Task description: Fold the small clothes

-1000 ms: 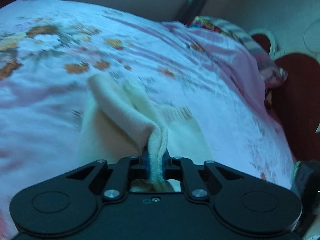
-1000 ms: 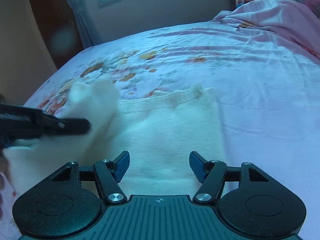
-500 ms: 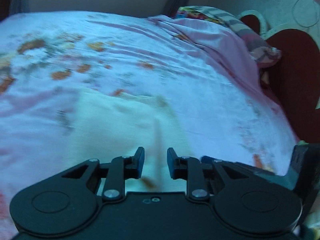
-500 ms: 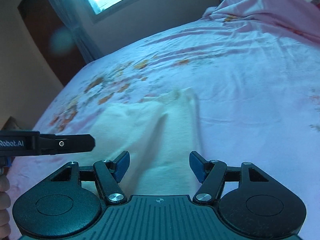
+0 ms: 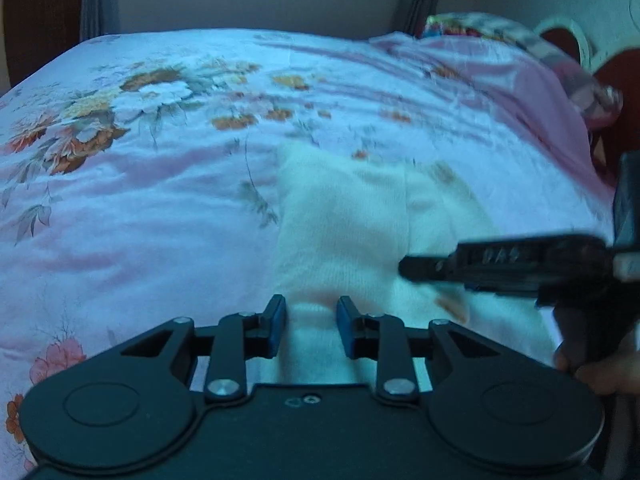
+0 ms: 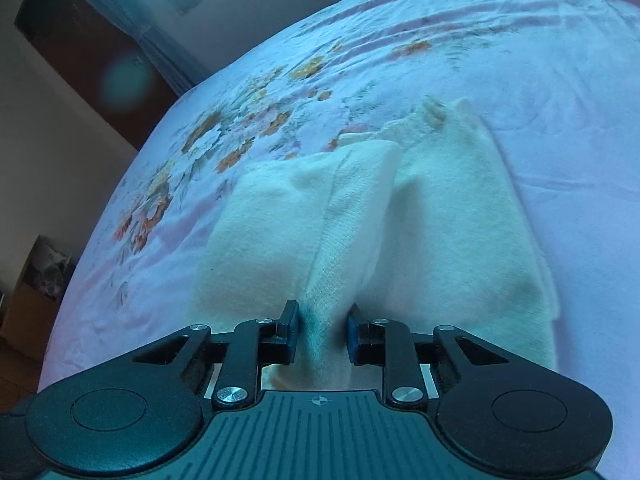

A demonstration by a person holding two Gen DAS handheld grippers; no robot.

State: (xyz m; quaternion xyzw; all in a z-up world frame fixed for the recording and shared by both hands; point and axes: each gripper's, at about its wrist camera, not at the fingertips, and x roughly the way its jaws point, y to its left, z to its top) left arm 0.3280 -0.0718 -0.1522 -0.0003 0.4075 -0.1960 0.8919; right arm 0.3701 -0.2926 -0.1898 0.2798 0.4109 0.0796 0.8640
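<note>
Right jaws pinched on cream garment fold, left jaws apart.
My right gripper (image 6: 323,334) grips a raised ridge of the cream knit garment (image 6: 452,216) lying on the floral bedsheet (image 6: 540,64); my left gripper (image 5: 311,330) straddles its near edge, unclamped.

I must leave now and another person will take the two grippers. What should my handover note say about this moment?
Left gripper: jaws apart, around the near edge of the cream knit garment, not clamping it.
Right gripper: jaws closed on a raised fold of the garment.
The garment lies on the floral bedsheet.
Done: one flap already laid over.
Left: probably carry the pinched fold across, release, smooth.
</note>
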